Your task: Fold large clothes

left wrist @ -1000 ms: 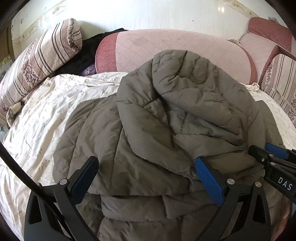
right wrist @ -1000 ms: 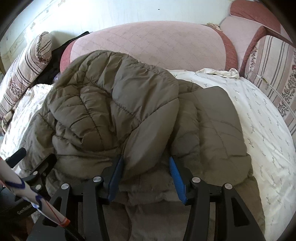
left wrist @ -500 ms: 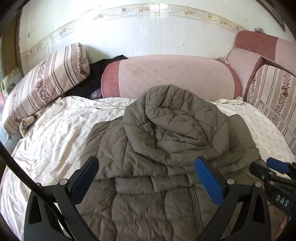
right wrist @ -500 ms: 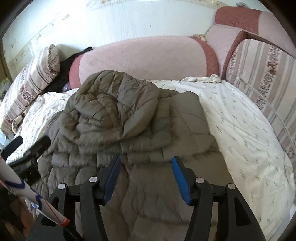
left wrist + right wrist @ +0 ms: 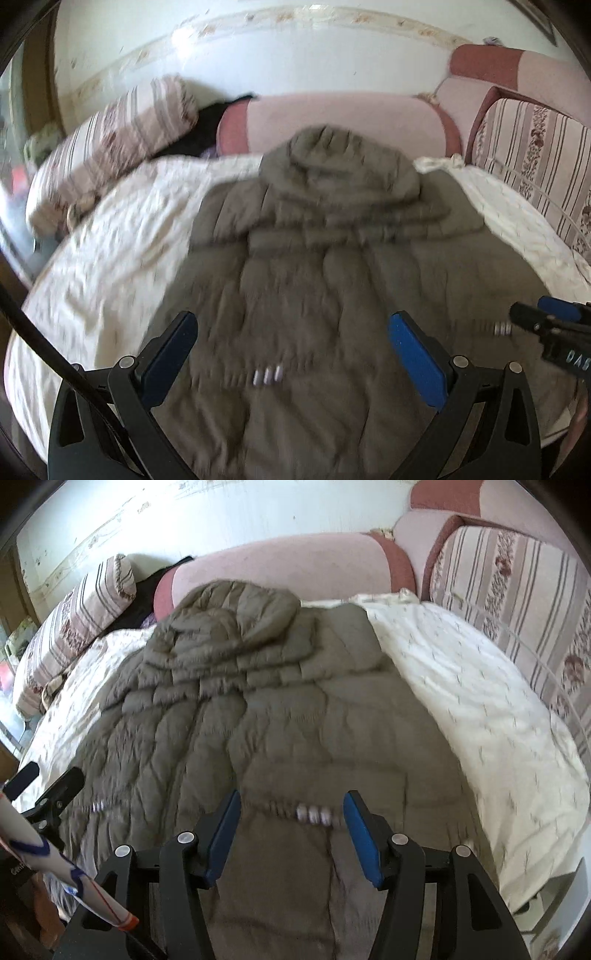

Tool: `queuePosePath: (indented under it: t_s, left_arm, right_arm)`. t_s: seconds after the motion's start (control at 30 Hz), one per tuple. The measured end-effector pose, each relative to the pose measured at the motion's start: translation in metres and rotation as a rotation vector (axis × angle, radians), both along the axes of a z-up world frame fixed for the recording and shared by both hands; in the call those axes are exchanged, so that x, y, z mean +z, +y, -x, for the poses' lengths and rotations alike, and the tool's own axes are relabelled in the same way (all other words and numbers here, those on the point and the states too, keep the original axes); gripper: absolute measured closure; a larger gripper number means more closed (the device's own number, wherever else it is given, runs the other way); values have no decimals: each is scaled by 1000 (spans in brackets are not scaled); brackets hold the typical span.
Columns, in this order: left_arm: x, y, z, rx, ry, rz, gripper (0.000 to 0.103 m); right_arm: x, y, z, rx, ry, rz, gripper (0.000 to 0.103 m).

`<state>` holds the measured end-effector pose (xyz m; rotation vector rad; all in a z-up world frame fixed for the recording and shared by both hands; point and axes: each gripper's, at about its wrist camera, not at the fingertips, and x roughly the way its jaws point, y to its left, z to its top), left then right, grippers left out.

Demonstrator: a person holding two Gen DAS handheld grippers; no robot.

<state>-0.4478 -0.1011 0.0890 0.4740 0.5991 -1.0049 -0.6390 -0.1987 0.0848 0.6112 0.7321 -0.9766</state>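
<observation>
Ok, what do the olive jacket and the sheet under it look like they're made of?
The jacket looks like a padded synthetic shell, matte to faintly sheeny: stitched quilting lines puff it into channels, and small metal-looking snaps glint along the front. The fill cannot be told. The sheet looks like thin woven cotton or a blend, cream with a small sprig print, matte and finely creased.

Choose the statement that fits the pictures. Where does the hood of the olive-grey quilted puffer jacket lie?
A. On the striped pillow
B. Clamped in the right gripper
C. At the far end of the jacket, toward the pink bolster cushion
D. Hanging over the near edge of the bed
C: the hood sits bunched at the far end of the olive-grey quilted puffer jacket, just before the pink bolster cushion; both grippers are open.
</observation>
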Motion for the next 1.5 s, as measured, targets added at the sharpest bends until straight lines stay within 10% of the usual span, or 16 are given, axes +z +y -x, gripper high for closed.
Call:
queuePosePath:
  t_s: [0.4,0.9,1.13,1.5]
  left_arm:
    - [-55,94,-52,232,132,-132,0]
    - [-76,103,-39,237,70,-130,0]
    - [-80,106,-35,223,32,-98,0]
    - [-83,103,-35,232,18,-87,0]
  right_arm:
    - [-44,54,35,34,72,-30,41]
    - [-43,81,60,49,20,42,39]
    - [-12,56,122,-187,-60,163,32]
    - [-54,14,190,-348,-254,-58,29]
